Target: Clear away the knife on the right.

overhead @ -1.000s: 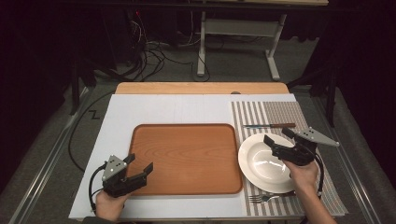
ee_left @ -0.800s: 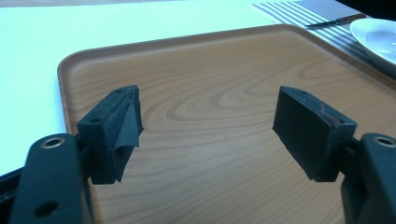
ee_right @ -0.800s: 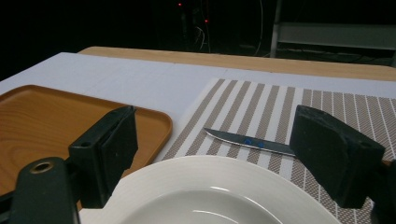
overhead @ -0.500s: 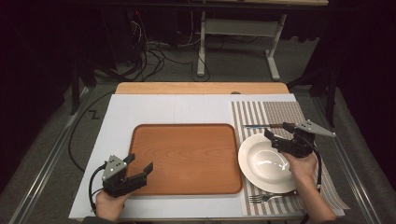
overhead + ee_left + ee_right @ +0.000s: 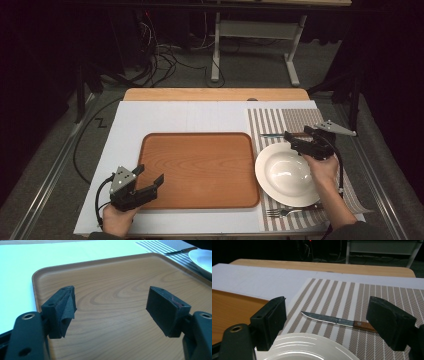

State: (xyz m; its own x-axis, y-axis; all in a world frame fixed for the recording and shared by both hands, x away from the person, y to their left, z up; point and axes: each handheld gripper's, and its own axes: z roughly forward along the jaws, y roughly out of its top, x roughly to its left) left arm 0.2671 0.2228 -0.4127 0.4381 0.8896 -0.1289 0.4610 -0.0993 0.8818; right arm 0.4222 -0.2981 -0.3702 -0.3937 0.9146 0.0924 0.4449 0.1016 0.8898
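Note:
A brown wooden tray [image 5: 200, 165] lies in the middle of the white board. My left gripper [image 5: 151, 174] hovers open over its near left corner, and the left gripper view shows only bare tray [image 5: 120, 290] between the jaws. A white deep plate [image 5: 285, 175] sits on the striped placemat [image 5: 280, 120] to the right of the tray. My right gripper [image 5: 291, 141] stands open above the plate's far rim. In the right gripper view a wooden-handled knife [image 5: 337, 320] lies on the placemat just beyond the plate [image 5: 307, 350], in line with the gap between the jaws [image 5: 327, 322].
A fork [image 5: 285, 212] lies on the placemat at the plate's near side. The knife [image 5: 280, 135] lies crosswise behind the plate. Beyond the white board [image 5: 190, 117] runs a strip of wooden tabletop [image 5: 215, 94], then a floor with cables and a desk frame.
My right gripper has moved away from the person, from over the plate's right side to its far rim, closer to the knife. The left gripper has stayed put.

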